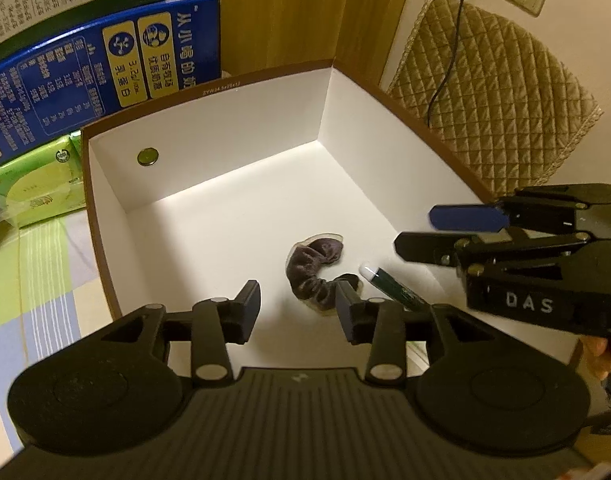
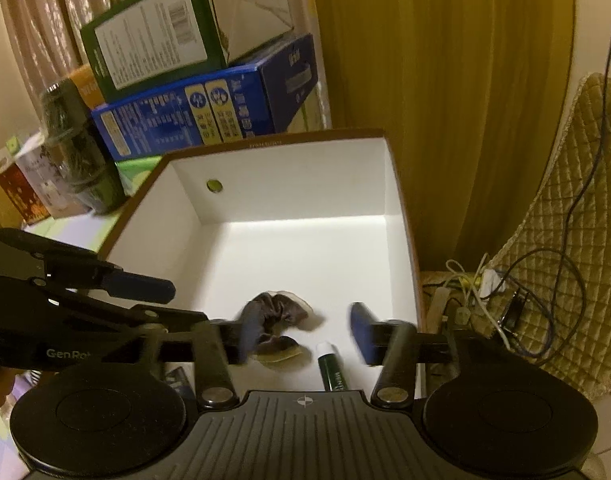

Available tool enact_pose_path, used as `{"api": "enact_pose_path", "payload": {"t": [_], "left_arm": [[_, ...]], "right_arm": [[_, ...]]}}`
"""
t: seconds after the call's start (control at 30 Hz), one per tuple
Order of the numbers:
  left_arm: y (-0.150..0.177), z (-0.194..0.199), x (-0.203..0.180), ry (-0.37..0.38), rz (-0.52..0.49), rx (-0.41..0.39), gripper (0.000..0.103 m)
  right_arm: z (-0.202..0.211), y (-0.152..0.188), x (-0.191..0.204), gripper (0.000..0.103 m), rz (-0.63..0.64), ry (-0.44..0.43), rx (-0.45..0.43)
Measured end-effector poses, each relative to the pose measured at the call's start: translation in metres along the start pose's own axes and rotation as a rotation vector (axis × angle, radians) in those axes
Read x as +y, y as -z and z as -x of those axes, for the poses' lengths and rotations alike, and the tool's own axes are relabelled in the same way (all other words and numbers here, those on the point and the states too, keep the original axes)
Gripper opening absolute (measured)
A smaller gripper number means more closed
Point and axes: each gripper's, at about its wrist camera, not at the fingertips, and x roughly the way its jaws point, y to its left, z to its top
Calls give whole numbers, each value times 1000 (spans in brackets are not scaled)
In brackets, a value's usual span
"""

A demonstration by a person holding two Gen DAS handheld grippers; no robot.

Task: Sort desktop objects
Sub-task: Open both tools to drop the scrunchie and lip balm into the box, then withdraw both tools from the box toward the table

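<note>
A brown box with a white inside (image 1: 209, 208) (image 2: 289, 248) holds a dark purple scrunchie (image 1: 313, 272) (image 2: 271, 314) and a green tube with a white cap (image 1: 389, 286) (image 2: 331, 366). My left gripper (image 1: 299, 312) hovers open and empty over the box's near edge, just short of the scrunchie. It also shows from the side in the right wrist view (image 2: 173, 300). My right gripper (image 2: 305, 334) is open and empty above the scrunchie and tube. It reaches in from the right in the left wrist view (image 1: 417, 230).
Blue (image 1: 105, 68) (image 2: 209, 108) and green (image 2: 161, 28) cartons are stacked behind the box. A green packet (image 1: 37, 188) lies at its left. A quilted chair back (image 1: 497, 92) and cables (image 2: 501, 292) are at the right. A striped cloth (image 1: 37, 280) covers the table.
</note>
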Motion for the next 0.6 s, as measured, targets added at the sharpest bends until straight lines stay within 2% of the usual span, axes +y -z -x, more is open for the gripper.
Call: {"api": "enact_pose_path", "payload": {"t": [0.1,0.17,0.27,0.3,0.37,0.47,0.6], "left_arm": [[3,11,-3,5,-2,-19,42],[6,19,-5,5,-6,-34,47],[12,31,-6,-2,-3,-52,50],[14,35,-6,-4,4,-56,54],[18,45,-6,-14,17,-71,63],[26,62,-5,-18,31,-104,74],[39,87,-4,-34,48,-137,83]], "right_arm": [[10,1,3,56,2,-2,-10],[17,3,4,64,-8,-4,-23],[27,5,5,75,-28,-9,-41],[31,5,5,78,-35,-6,-47],[39,5,6,91,-49,-6,-63],[54,7,11,101,-57,-18,-95],[71,15,24,101,-59,-40,-109]]}}
